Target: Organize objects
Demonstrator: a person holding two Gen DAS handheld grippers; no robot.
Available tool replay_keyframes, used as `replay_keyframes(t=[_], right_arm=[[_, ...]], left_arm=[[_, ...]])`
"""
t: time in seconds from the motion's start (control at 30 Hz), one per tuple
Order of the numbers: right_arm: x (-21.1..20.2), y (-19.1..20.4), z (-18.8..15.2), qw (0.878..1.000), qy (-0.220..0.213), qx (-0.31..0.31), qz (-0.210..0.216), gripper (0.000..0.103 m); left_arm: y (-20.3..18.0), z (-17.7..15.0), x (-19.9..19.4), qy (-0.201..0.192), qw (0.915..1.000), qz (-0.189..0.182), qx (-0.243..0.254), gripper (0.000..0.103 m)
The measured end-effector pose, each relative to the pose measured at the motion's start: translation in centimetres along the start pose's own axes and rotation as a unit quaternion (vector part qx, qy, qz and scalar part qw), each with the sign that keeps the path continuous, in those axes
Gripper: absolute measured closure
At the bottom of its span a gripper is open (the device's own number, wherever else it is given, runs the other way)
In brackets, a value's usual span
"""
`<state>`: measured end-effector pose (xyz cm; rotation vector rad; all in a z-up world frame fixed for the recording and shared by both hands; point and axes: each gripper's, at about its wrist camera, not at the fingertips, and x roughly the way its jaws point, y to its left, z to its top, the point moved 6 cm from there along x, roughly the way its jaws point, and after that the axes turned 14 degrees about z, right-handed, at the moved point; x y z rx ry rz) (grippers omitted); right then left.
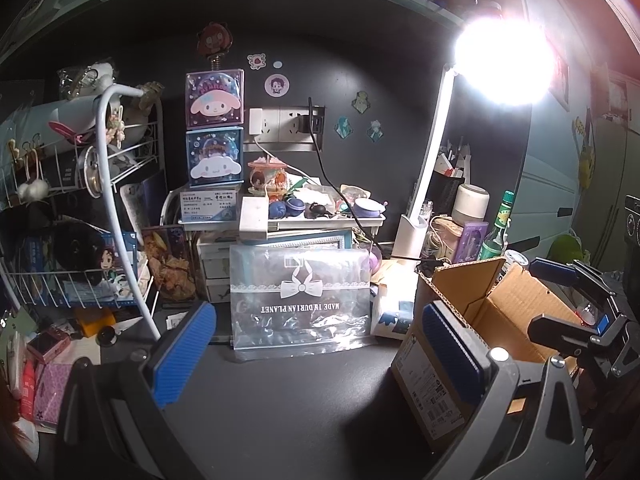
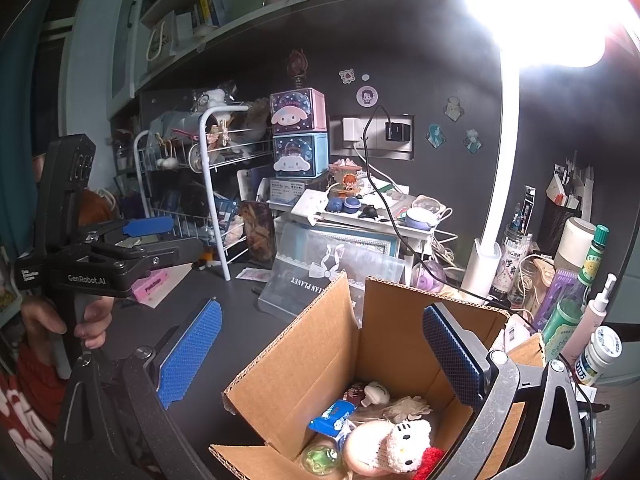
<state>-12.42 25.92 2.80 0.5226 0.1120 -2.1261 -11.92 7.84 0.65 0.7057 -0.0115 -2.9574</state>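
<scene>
An open cardboard box point(image 2: 396, 344) stands on the dark desk and holds several small things, among them a white Hello Kitty plush point(image 2: 404, 446), a blue packet point(image 2: 332, 420) and a green round item point(image 2: 320, 458). The box also shows at the right in the left wrist view point(image 1: 500, 312). My right gripper point(image 2: 320, 348) is open and empty above the box's near side. My left gripper point(image 1: 316, 344) is open and empty over the desk, left of the box. A clear plastic bag with a bow print point(image 1: 300, 300) leans upright behind it.
A white wire rack point(image 1: 104, 208) full of items stands at the left. A small shelf with character boxes point(image 1: 216, 128) and trinkets is at the back. A lit desk lamp point(image 1: 436, 152), bottles point(image 2: 592, 280) and cables point(image 1: 324, 168) crowd the right. Pink boxes point(image 1: 44, 360) lie at the left edge.
</scene>
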Motion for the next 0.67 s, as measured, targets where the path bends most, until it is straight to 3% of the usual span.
replay_keyframes(t=[0.67], right_arm=[[0.01,0.14,0.00,1.000,-0.001,0.004,-0.002,0.002]], left_arm=[[0.14,-0.15,0.10,0.001,1.0000,0.003,-0.001,0.000]])
